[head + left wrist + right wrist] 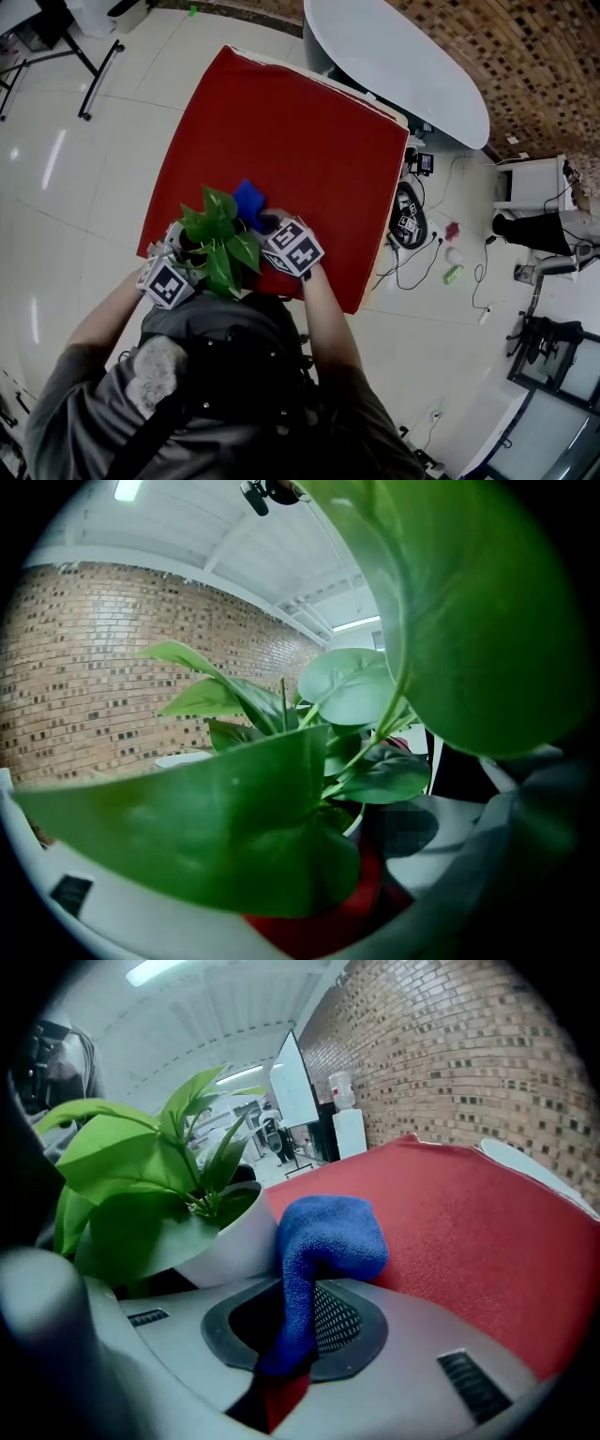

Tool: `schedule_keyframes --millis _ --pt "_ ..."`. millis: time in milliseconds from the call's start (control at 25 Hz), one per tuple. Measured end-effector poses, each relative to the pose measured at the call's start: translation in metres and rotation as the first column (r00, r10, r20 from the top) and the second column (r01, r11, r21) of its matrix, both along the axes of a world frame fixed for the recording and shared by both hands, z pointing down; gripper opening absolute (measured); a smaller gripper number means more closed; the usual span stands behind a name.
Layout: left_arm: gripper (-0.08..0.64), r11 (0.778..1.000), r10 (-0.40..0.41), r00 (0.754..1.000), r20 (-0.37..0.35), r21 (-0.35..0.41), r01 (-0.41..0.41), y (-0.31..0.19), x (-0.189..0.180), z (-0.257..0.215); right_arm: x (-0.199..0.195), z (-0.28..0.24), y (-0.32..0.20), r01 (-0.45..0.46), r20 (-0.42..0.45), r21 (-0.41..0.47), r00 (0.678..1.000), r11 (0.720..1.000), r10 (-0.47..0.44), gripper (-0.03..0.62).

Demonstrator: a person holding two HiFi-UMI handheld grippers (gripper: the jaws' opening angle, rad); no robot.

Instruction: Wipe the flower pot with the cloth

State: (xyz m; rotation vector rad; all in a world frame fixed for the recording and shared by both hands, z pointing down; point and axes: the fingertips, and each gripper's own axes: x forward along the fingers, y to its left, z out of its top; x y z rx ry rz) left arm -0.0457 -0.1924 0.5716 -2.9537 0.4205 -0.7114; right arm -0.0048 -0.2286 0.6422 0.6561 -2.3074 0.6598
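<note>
brick wall [525, 56], glossy white floor [84, 178], red table [300, 150]

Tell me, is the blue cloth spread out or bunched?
Bunched: the blue microfibre cloth is pinched in the right tool, free end humped beside the white flower pot.

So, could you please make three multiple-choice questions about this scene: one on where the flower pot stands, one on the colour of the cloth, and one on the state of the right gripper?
1. Where does the flower pot stand?
A) on a wooden shelf
B) on the red table
C) in a sink

2. What colour is the cloth?
A) yellow
B) grey
C) blue

3. What is the state of the right gripper?
A) open and empty
B) shut on the cloth
C) shut on a brush

Answers:
1 B, the head view shows the pot on the red top, near the person.
2 C, the right gripper view shows it blue.
3 B, its own view shows the cloth pinched between the jaws.
</note>
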Motion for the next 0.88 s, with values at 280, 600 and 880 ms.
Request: schedule_keyframes --millis 280,600,880 --pt "0.474 1.0 -0.002 1.0 0.008 -0.004 0.002 0.0 0.001 0.005 0.018 -0.004 -0.004 -0.251 0.033 0.027 0.968 0.968 0.25 0.078" --pt "0.472 0.999 0.028 0.999 0.019 -0.017 -0.028 0.005 -0.005 0.006 0.081 -0.011 -0.003 -0.496 0.058 0.02 0.867 0.868 0.495 0.078" --pt "0.472 0.994 -0.102 0.994 -0.045 -0.051 0.1 0.001 -0.022 0.018 0.118 -0.034 0.0 -0.691 0.211 -0.021 0.703 0.723 0.679 0.078"
